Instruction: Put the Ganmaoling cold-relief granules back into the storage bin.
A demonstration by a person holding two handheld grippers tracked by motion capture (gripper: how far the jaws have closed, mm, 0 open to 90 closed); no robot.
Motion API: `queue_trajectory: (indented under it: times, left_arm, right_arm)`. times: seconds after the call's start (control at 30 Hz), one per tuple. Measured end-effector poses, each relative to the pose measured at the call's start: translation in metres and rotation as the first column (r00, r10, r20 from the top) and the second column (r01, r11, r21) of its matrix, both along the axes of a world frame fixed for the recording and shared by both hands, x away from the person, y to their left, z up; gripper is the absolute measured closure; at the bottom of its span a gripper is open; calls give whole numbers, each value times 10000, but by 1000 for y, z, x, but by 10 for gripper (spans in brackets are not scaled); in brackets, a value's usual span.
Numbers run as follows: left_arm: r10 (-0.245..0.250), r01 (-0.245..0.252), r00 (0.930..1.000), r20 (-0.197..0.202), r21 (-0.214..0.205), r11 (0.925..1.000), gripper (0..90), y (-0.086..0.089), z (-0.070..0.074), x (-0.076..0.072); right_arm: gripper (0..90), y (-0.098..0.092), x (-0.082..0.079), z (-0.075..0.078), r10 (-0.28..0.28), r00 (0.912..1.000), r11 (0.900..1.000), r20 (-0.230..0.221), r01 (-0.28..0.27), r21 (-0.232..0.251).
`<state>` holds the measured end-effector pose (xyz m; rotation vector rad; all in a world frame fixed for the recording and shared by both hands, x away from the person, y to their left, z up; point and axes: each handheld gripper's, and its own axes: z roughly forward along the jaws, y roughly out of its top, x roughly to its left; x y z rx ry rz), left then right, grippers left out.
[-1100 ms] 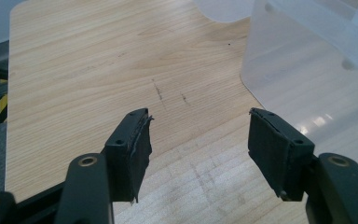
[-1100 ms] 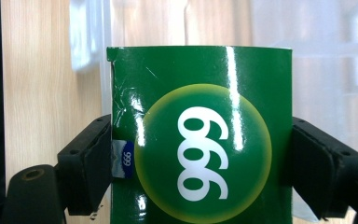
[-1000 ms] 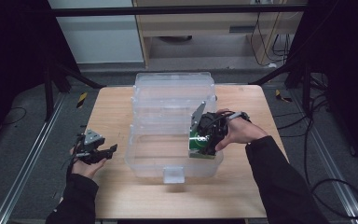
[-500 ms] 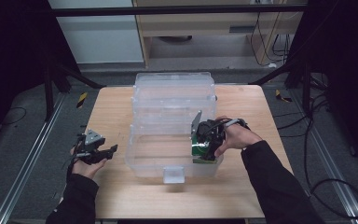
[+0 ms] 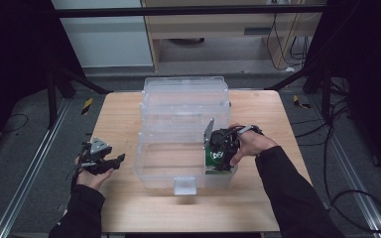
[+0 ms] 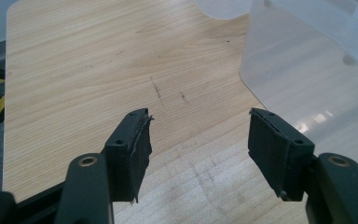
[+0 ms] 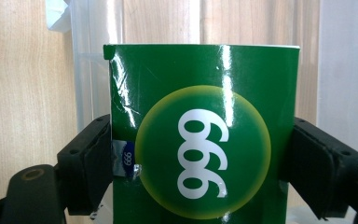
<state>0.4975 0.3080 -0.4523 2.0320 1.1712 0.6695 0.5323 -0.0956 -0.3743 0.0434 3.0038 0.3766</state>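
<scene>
Two grippers: right gripper [image 5: 217, 157] clamps the glossy green cardboard box with white "999" print [image 7: 200, 135] inside the clear plastic storage bin [image 5: 184, 94], at its near-right corner. Best lowered upright and released only once seated. Left gripper [image 5: 110, 162] sits left of the bin, jaws wide, empty.

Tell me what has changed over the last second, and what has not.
The right gripper, shut on the green box, has moved toward the person and down, carrying the box lower into the near right corner of the clear bin. Nothing was picked up or let go. The left gripper stays open, holding nothing, at the table's left side; the bin has not moved.
</scene>
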Motion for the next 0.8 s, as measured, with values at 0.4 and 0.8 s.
queue_trajectory:
  times: [0.4,0.8]
  left_arm:
    - [-13,13,10000,43,7,10000,385,0,1,-1]
    - [-12,12,10000,11,15,10000,386,0,0,0]
  right_arm:
    - [175,3,-3,-2,11,9996,9995,279,-2,-324]
    - [172,3,-5,-4,304,9991,9983,288,-289,-512]
